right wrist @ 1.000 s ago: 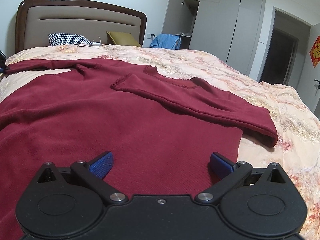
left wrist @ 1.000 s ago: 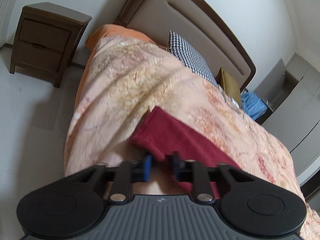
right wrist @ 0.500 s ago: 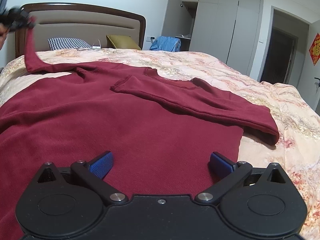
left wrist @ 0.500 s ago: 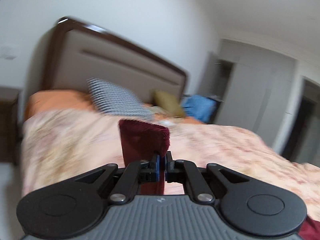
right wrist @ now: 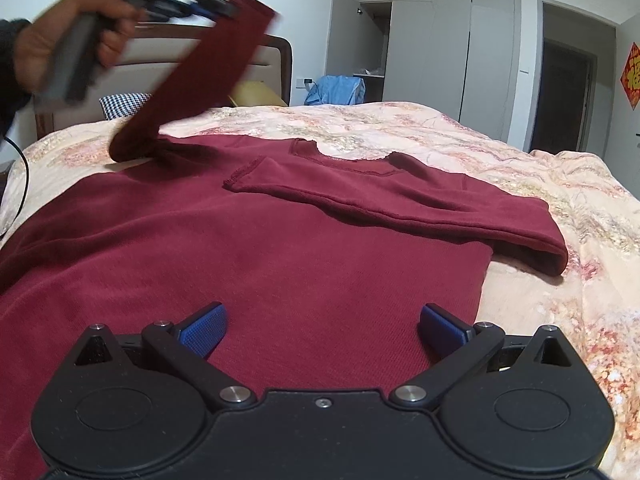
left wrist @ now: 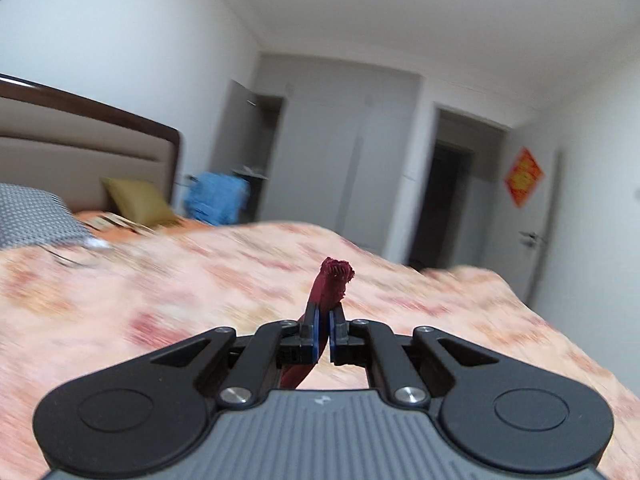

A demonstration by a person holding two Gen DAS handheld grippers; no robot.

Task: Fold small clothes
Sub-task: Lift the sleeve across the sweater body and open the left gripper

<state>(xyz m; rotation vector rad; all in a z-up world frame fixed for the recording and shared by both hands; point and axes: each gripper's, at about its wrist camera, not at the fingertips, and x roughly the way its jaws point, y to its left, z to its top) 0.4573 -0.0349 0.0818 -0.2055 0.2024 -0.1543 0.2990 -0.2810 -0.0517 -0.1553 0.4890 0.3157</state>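
1. On the bed (right wrist: 520, 168), a dark red sweater (right wrist: 240, 264) lies spread flat over the floral quilt, neckline toward 12 o'clock in the right wrist view.

2. One sleeve (right wrist: 400, 204) is already folded across the chest, running from the 3 o'clock shoulder toward the middle, its cuff resting on the body of the sweater.

3. The other sleeve (right wrist: 192, 76) is in the air at 10 to 11 o'clock, stretched up from its shoulder to the left gripper (right wrist: 218, 10), whose jaws are pinched tight on the cuff (left wrist: 334, 278); in the left wrist view a red tuft of fabric sticks out past the fingertips.

4. The right gripper (right wrist: 322, 326) hangs over the sweater's lower half at 6 o'clock, jaws spread wide, holding nothing.

5. The step in hand, as I judge it, is the second sleeve fold.

6. The next move calls for carrying the cuff across toward 3 o'clock and laying the sleeve flat over the chest, roughly parallel to the folded one, before letting go.

7. The raised sleeve is blurred, so its exact hang is hard to read; slack near the shoulder may bunch if lowered too fast.
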